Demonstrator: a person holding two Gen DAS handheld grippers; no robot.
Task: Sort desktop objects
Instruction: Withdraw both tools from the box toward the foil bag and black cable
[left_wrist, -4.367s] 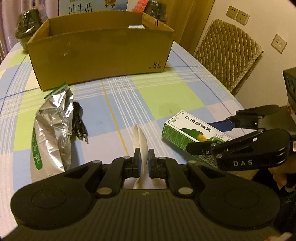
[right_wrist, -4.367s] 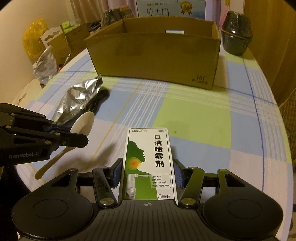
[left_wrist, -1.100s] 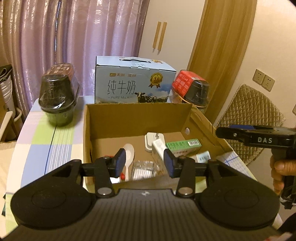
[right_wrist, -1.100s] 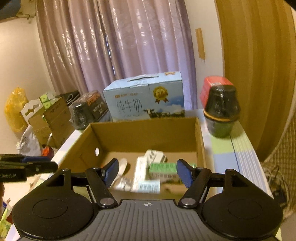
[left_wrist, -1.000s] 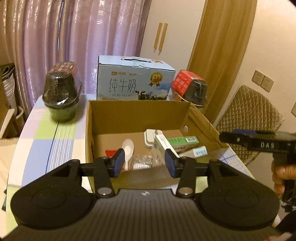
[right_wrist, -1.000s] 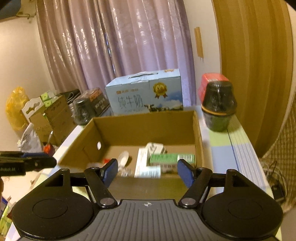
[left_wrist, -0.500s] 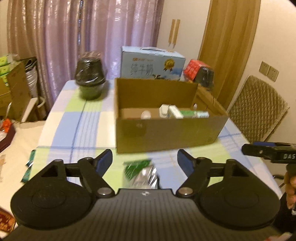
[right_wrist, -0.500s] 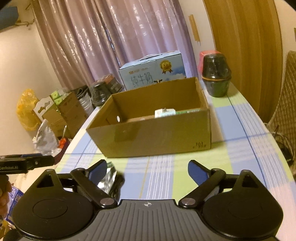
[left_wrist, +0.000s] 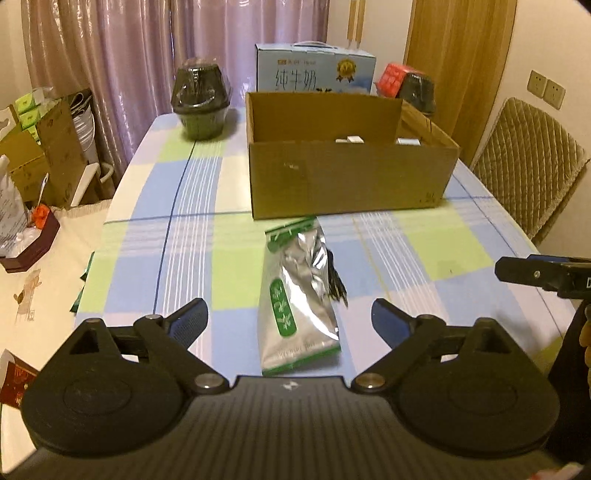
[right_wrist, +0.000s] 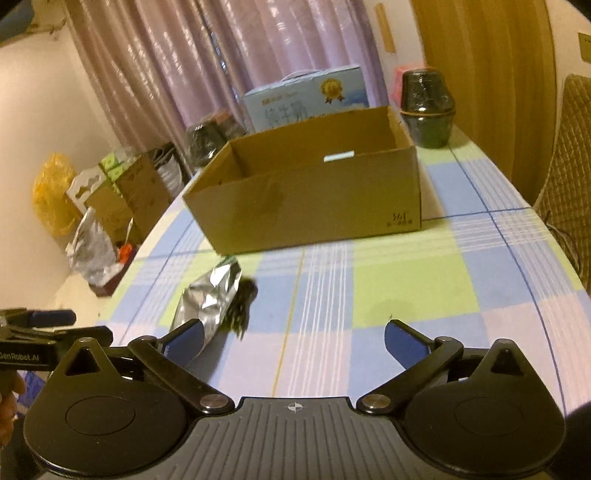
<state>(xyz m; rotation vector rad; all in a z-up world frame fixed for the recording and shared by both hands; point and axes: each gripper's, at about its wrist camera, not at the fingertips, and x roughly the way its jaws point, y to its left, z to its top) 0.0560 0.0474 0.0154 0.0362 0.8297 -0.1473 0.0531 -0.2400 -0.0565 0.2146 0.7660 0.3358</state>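
While its jaws are opening wide with nothing between them, the left gripper hangs above a crinkled silver foil pouch with a green label, which lies flat on the checked blue-and-green bench. Beside the pouch's right edge lies a small dark bundle. Just beyond stands an open brown cardboard box. Opening equally wide and empty, the right gripper points at bare cloth.

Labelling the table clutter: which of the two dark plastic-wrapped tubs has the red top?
The tub behind the cardboard box's right corner, beside the milk carton. The other tub, left of the box, is all dark.
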